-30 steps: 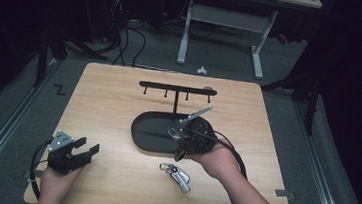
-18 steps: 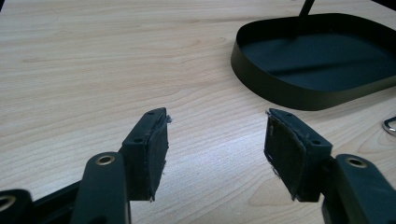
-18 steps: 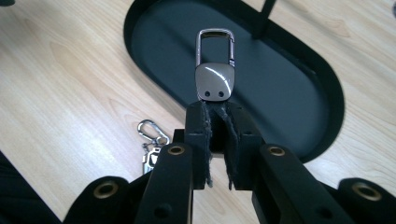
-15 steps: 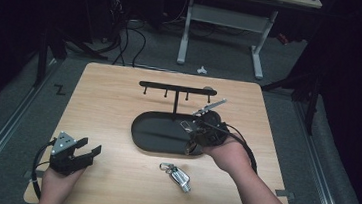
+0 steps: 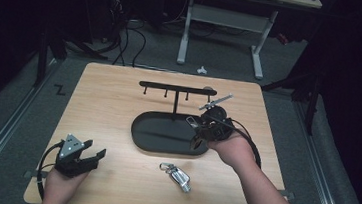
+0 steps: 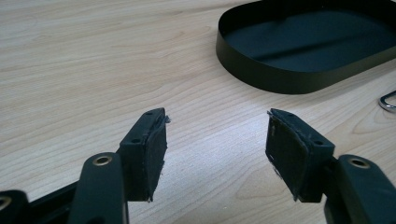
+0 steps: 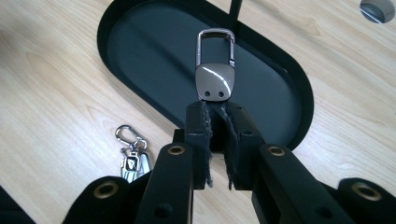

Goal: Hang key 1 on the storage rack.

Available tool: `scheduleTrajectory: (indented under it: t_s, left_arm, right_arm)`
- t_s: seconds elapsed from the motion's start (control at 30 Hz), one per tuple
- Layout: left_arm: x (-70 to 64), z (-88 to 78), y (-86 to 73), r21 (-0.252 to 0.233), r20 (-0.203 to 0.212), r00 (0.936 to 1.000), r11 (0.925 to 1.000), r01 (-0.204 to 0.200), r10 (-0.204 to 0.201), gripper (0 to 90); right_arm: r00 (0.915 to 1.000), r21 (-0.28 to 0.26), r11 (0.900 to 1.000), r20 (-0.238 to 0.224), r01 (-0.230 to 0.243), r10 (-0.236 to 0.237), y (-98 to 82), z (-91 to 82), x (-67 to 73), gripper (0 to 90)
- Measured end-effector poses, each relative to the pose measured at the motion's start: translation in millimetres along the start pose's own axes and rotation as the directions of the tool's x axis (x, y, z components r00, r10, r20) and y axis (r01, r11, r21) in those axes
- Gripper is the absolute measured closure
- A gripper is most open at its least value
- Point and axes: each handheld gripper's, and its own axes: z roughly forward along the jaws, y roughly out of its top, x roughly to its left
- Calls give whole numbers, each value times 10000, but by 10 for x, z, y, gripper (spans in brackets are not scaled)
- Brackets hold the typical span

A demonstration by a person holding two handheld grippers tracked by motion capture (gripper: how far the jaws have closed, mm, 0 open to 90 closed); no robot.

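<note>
Pinching a metal key clip [image 7: 214,65] by its lower end, the right gripper [image 5: 206,126] holds it above the right part of the black oval tray [image 5: 150,141], with the clip's snap-hook loop pointing away from the jaws. In the right gripper view the two pads [image 7: 219,122] are pressed together on the strap end below the shiny plate, and the open loop stands free over the dark tray floor. Rising from the tray's far side is a thin post that carries a hook rail [image 5: 170,87], a black crossbar with small pegs hanging under it, just far and left of the held clip. The step in hand looks like carrying the clip toward that rail to hang it, though dropping it in the tray is also possible. To hang it, the next move calls for lifting the loop level with a peg, lining it up, and sliding it on before letting go. A second bunch of keys [image 5: 176,174] lies on the wooden table [image 5: 103,104] near the front edge, just near of the tray. The left gripper [image 5: 83,159] rests low at the near left corner, well apart from everything, its jaws spread wide and holding nothing.
</note>
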Motion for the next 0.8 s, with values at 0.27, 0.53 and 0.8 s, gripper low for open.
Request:
scheduleTrajectory:
  t_s: [0.27, 0.53, 0.8]
  left_arm:
    - [-8, 7, -1, 60, 83, 9999, 9999, -137, 136, 386]
    - [-5, 12, -3, 101, 120, 9997, 9997, -207, 205, 385]
    - [-19, 22, -3, 116, 154, 9993, 9994, -341, 340, 384]
  right_arm:
    - [9999, -77, 9999, 64, -114, 115, 77, 9, -60, 813]
    - [9998, -220, 9996, 113, -190, 193, 152, -13, -97, 813]
    - [9995, -296, 9993, 181, -248, 253, 223, -66, -121, 813]
